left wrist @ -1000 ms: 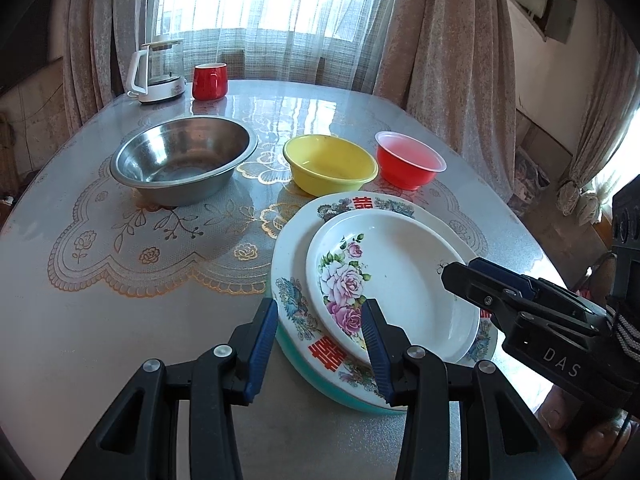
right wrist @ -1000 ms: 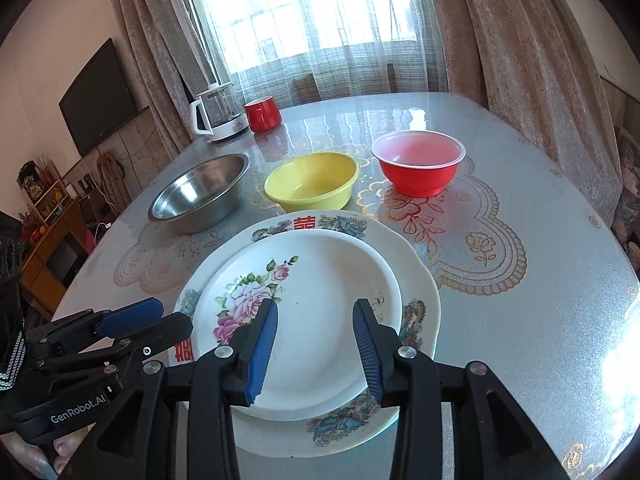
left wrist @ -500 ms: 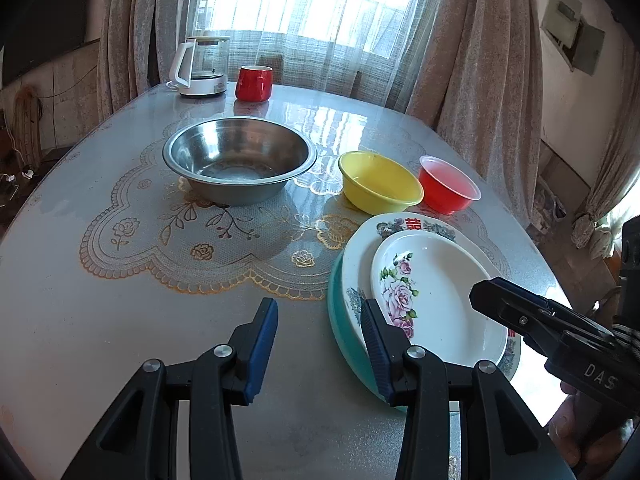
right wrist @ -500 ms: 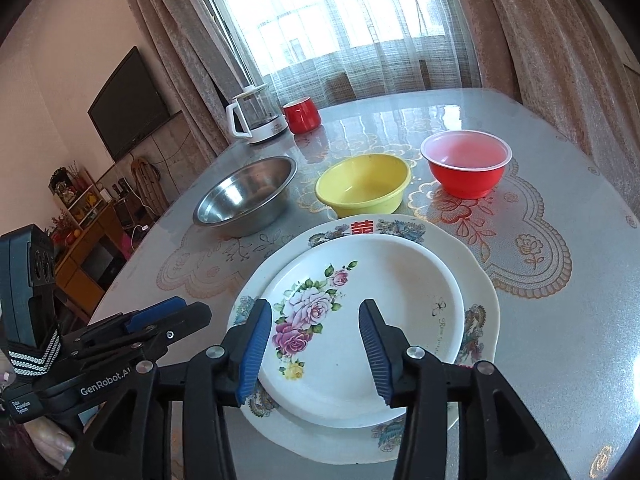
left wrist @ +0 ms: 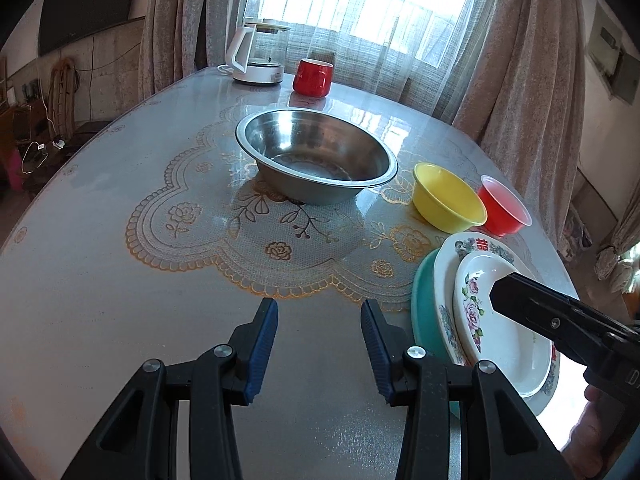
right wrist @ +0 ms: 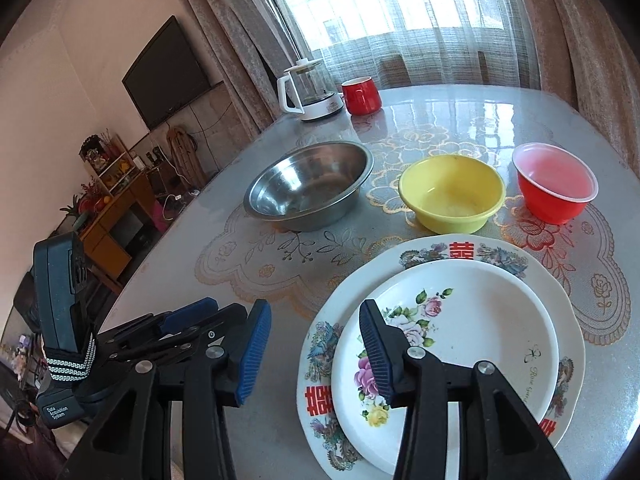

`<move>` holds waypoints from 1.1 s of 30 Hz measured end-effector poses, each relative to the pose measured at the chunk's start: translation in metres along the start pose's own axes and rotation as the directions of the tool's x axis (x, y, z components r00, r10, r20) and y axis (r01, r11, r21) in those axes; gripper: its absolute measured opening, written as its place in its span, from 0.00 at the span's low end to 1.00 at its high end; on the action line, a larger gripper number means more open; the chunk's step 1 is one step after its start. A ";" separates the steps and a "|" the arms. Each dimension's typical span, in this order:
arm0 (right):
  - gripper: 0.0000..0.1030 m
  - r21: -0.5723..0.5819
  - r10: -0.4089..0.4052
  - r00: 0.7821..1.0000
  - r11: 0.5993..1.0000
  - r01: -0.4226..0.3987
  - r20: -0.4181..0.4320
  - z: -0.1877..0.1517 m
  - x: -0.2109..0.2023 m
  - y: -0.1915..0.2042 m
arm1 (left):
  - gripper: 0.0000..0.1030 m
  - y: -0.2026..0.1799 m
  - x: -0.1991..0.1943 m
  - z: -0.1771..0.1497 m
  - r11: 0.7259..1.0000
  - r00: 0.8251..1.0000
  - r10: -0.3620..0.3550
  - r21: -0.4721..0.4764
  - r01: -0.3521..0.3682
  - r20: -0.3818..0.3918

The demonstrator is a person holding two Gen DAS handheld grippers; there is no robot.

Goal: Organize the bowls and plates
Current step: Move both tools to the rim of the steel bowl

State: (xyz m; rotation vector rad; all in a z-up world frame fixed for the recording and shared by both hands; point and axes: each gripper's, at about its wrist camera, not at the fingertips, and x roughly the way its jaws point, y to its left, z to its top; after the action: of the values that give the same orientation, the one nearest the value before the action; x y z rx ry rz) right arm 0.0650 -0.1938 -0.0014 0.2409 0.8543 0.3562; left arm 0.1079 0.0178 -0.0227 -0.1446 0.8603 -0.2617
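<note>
Glazed, slick crockery on a glossy table [left wrist: 120, 340] is our main worry: the plates are already stacked at the near right, a rose-patterned plate [right wrist: 472, 332] on a wider plate with red characters [right wrist: 460, 250], and in the left wrist view a teal plate [left wrist: 424, 300] shows under both. The stack sits close to the near edge of the table, so a careless nudge from either of our tools could push it off or skew it.

The bowls are not yet nested. The steel bowl [left wrist: 316, 156] stands at the middle, the yellow bowl [left wrist: 446, 200] to its right, the red bowl [left wrist: 502, 212] just beside that, farther right. A pinch on a thin, curved rim could slip, and steel dropped into plastic, or the reverse order, would likely wobble.

Our left gripper [left wrist: 318, 344] hangs over bare table with its jaws apart and nothing between them; the steel bowl lies well beyond them, the plates to their right. Our right gripper [right wrist: 316, 354] also has its jaws apart and empty, the right jaw over the near left rim of the rose plate, the bowls far ahead.
</note>
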 end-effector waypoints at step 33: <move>0.45 0.209 0.040 0.993 0.978 -0.016 -0.109 0.070 0.074 -0.020 | 0.52 0.063 0.015 0.063 0.992 0.997 0.054 -0.116 -0.047 0.058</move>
State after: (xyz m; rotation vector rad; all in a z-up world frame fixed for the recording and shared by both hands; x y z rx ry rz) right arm 0.1682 -0.1868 -0.0148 0.4306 1.0019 0.3085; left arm 0.1761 0.0748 -0.0079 -0.2365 0.8169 -0.1599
